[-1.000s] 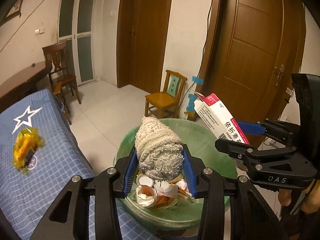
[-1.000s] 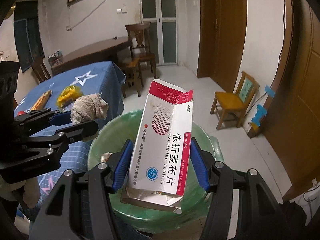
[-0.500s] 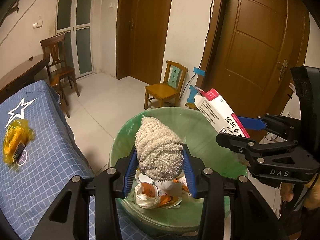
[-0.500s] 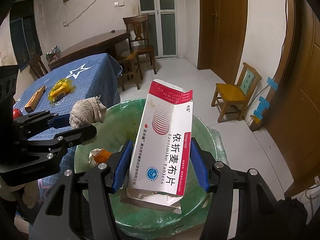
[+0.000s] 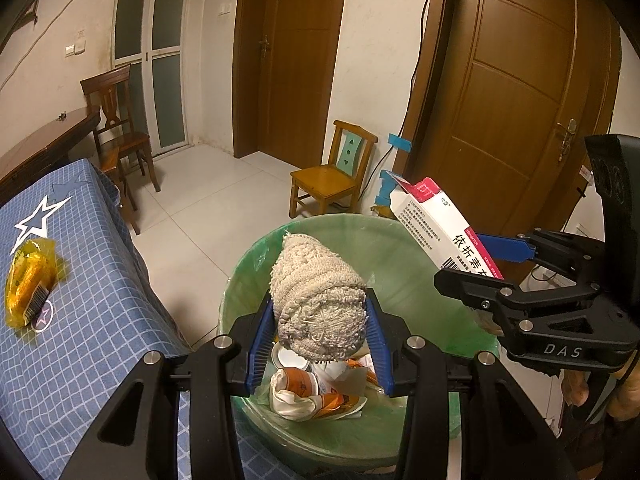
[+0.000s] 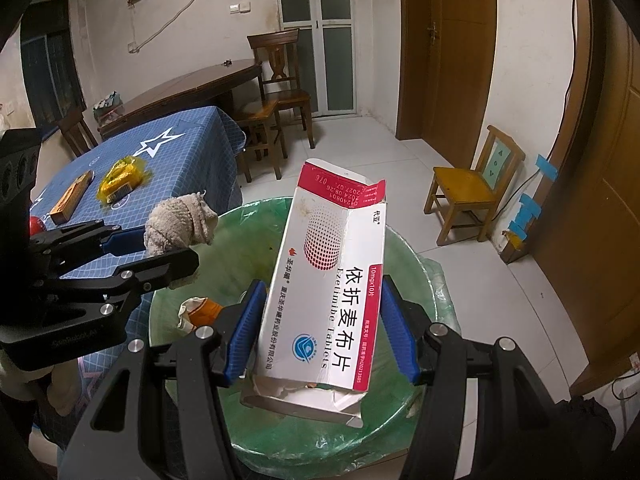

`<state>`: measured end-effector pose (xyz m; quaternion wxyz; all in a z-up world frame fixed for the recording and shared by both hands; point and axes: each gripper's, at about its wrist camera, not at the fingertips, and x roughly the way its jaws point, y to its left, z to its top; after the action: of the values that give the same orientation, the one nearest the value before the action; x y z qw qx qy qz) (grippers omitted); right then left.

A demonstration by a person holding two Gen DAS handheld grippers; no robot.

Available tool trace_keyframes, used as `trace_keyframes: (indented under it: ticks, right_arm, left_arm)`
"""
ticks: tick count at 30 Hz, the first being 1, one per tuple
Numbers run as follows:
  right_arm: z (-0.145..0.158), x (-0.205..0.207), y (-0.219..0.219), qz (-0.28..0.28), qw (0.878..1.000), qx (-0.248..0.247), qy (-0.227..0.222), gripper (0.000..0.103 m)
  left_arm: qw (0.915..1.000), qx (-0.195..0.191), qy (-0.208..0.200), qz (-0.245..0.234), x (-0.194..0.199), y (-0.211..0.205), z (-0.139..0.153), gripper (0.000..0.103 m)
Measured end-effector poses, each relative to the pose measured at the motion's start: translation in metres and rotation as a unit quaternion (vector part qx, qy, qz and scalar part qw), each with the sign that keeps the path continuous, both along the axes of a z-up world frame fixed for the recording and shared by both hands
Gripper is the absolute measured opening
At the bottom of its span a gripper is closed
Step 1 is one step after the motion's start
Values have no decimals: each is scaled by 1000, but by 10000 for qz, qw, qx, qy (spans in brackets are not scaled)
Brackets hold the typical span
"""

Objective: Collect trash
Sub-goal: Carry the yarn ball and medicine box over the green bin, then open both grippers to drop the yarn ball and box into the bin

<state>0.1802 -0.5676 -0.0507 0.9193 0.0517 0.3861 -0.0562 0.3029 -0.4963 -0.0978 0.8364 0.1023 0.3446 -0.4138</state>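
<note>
Gripping a rolled beige rag [image 5: 318,300] between its blue pads, my left tool [image 5: 318,338] hangs over the green-lined trash bin [image 5: 248,280], the rag bulging upward from the pinch. My right tool [image 6: 322,336] is clamped on the sides of a torn white-and-red tablet box [image 6: 332,280], which stands tilted above the same bin, its ragged lower end toward me. Each tool shows in the other's view, side by side over the rim. Down inside the bin I see crumpled paper cups [image 5: 296,384] and wrappers. Left of the bin is the tabletop [image 5: 80,320] under a blue checked cloth, with a yellow packet [image 5: 30,280] lying on it; the right view also shows a narrow orange box [image 6: 72,196] beside that packet. A small wooden chair [image 5: 334,176] stands by the wall beyond the bin.
</note>
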Motion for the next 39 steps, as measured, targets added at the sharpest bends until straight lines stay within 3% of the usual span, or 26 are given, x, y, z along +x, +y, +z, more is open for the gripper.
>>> trace_keyframes:
  ticks: [7, 11, 28, 39]
  right_arm:
    - [-1, 0, 0, 0, 10000, 13, -7, 59]
    - [-1, -2, -6, -58, 9999, 99, -101, 75]
    - [5, -11, -7, -82, 9995, 160, -243, 75]
    - [10, -37, 28, 240, 9976, 293, -578, 75]
  left_arm:
    - [10000, 18, -21, 29, 0, -1, -1, 47]
    - [9998, 115, 9, 164, 6, 1, -5, 66]
    - [9996, 150, 41, 244, 1, 5, -5, 66]
    - [9992, 144, 3, 382, -20, 49, 4, 66]
